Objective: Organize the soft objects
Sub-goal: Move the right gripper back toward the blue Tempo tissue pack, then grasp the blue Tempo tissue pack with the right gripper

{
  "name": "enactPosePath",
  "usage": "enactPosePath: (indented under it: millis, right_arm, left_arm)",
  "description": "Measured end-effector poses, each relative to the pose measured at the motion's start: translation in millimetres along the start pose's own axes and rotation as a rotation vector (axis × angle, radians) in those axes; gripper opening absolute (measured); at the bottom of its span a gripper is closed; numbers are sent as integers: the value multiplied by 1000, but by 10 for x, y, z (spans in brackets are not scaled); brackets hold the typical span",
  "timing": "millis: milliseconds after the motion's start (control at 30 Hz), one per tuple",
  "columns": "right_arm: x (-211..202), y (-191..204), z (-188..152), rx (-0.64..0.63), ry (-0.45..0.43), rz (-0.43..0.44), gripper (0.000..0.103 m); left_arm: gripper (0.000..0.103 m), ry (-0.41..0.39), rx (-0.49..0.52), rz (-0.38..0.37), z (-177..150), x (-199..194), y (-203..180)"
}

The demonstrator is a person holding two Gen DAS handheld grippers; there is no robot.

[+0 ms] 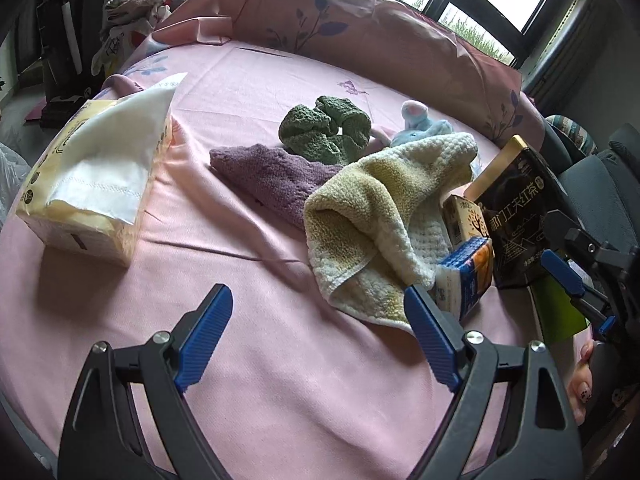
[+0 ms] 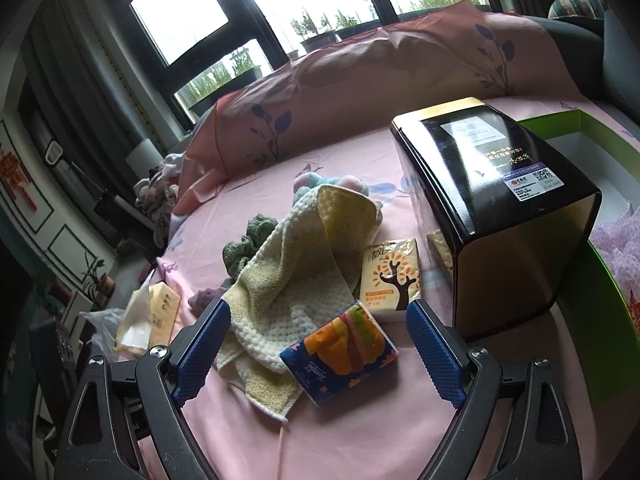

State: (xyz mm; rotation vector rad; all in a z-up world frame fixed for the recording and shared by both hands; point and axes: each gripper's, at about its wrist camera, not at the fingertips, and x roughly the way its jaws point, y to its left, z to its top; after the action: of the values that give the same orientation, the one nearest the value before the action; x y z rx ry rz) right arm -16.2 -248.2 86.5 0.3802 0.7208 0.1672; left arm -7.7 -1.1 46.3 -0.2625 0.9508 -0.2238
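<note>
Towel (image 2: 288,280), cream and yellow, lies crumpled on the bed (image 2: 360,420) just ahead of the right claw (image 2: 318,354), whose jaws stand wide apart, holding nothing. It looks light and floppy, so pinching a raised fold seems best. A tissue pack (image 2: 340,358) rests on its near edge. The left claw (image 1: 318,340) is likewise spread and empty.

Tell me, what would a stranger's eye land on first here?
Probably the crumpled cream-yellow waffle towel heaped mid-bed on the pink sheet, with a bright blue-and-orange tissue packet at its near edge. To the right lies a glossy black-and-gold box; both the left gripper and right gripper hover open.
</note>
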Motion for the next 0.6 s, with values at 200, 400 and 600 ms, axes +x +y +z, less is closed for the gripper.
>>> enactPosePath:
  millis: [200,400,600]
  right_arm:
    - [134,36,-47,-2,59,4,91]
    - [342,-3,-85,18,126,5,83]
    - [499,-114,-89,50,158,-15,80]
  left_arm:
    - [86,9,45,-39,-58,1,-112]
    - [77,30,65,-70,-108,36,-220]
    - [68,53,66,-100,-143,100,-313]
